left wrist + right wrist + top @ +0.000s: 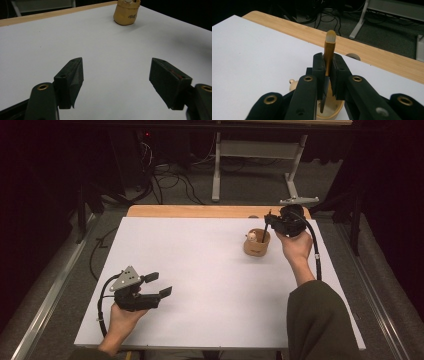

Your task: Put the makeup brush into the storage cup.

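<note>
A tan wooden cup [256, 245] stands on the white table top [210, 285] at the far right. Over its rim, my right gripper [268, 222] is shut on a brush [329, 42] with a gold ferrule and a pale tip that points up. The brush's dark handle runs down into the cup [329, 111]. A small pale knob [292, 82] also sticks out of the cup. At the near left, my left gripper [160, 284] is held low over the table, open, with nothing between its jaws [116, 75]. From there the cup [126, 13] shows far ahead.
A wooden strip [200, 211] runs along the table's far edge, with a round grommet [352, 56] in it. Beyond it are a grey desk frame [255, 165] and loose cables [170, 182] on the floor. Metal rails flank the table.
</note>
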The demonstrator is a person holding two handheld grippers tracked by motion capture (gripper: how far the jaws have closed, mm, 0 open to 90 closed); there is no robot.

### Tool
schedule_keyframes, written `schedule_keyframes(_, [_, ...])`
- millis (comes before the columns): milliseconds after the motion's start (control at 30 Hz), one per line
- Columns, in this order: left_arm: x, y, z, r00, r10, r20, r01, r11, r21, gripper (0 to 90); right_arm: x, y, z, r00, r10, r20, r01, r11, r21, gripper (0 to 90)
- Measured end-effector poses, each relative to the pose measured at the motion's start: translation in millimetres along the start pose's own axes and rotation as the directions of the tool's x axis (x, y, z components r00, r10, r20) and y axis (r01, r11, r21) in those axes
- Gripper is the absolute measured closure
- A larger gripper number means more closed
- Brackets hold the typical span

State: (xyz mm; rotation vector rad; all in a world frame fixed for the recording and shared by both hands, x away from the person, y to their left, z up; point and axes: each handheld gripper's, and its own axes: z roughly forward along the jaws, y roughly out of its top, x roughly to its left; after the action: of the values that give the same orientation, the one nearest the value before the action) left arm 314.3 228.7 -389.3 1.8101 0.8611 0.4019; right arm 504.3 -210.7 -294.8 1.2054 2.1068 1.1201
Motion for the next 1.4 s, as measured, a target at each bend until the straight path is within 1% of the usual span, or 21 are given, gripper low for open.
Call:
schedule_keyframes(233, [0.0,0.0,-0.3,1.0,0.0,-0.001,0.0,1.0,-0.001,28.2,0.5,-0.6,4.2,1.0,0.001,0.006,-0.001,1.0,0.013,85.3])
schedule_keyframes(400, [0.0,0.1,-0.5,1.0,-0.001,-0.002,0.001,1.0,-0.002,28.3,1.3,-1.1,8.0,0.9998,-0.014,0.014,0.013,1.0,0.027,85.2])
schedule_keyframes(567, [0.3,0.1,-1.0,1.0,0.001,-0.002,-0.001,1.0,-0.001,28.3,0.8,-2.1,11.3,0.9997,-0.007,0.023,0.006,0.999,0.039,84.6])
schedule_keyframes(600, [0.3,0.1,-1.1,1.0,0.001,-0.002,-0.001,1.0,-0.001,28.3,0.6,-2.1,12.0,0.9998,-0.007,0.02,0.006,0.999,0.036,81.0])
schedule_keyframes(667, [0.1,0.3,-1.2,1.0,0.001,-0.002,-0.001,1.0,-0.001,28.3,0.3,-2.3,13.7,0.9998,0.014,0.015,-0.015,0.999,0.039,68.3])
schedule_keyframes(700, [0.1,0.4,-1.4,1.0,0.001,-0.002,-0.001,1.0,-0.002,28.4,-0.1,-2.6,14.2,0.9995,0.03,0.008,-0.03,0.999,0.043,65.5])
schedule_keyframes(733, [0.1,0.4,-1.5,1.0,0.001,-0.002,-0.001,1.0,-0.002,28.4,-0.3,-3.3,14.8,0.9994,0.033,0.003,-0.034,0.999,0.042,61.8])
schedule_keyframes(833, [0.3,0.3,-1.5,1.0,0.001,-0.002,-0.001,1.0,-0.001,28.3,0.3,-4.3,16.0,0.9992,0.039,0.011,-0.04,0.998,0.054,53.5])
schedule_keyframes(1033, [0.2,0.3,-1.3,1.0,0.0,-0.002,0.0,1.0,-0.002,28.3,-1.9,-5.4,11.8,0.9988,0.047,0.01,-0.048,0.998,0.049,49.6])
schedule_keyframes(1167, [0.0,0.3,-1.1,1.0,0.0,-0.002,0.0,1.0,-0.003,28.3,-2.2,-5.8,6.2,0.999,0.044,-0.001,-0.044,0.999,0.03,49.2])
schedule_keyframes(1400, [-0.1,0.3,-1.2,1.0,-0.001,-0.001,0.001,1.0,-0.004,28.2,-0.9,-5.1,-3.6,0.9985,0.051,-0.018,-0.051,0.999,0.001,46.2])
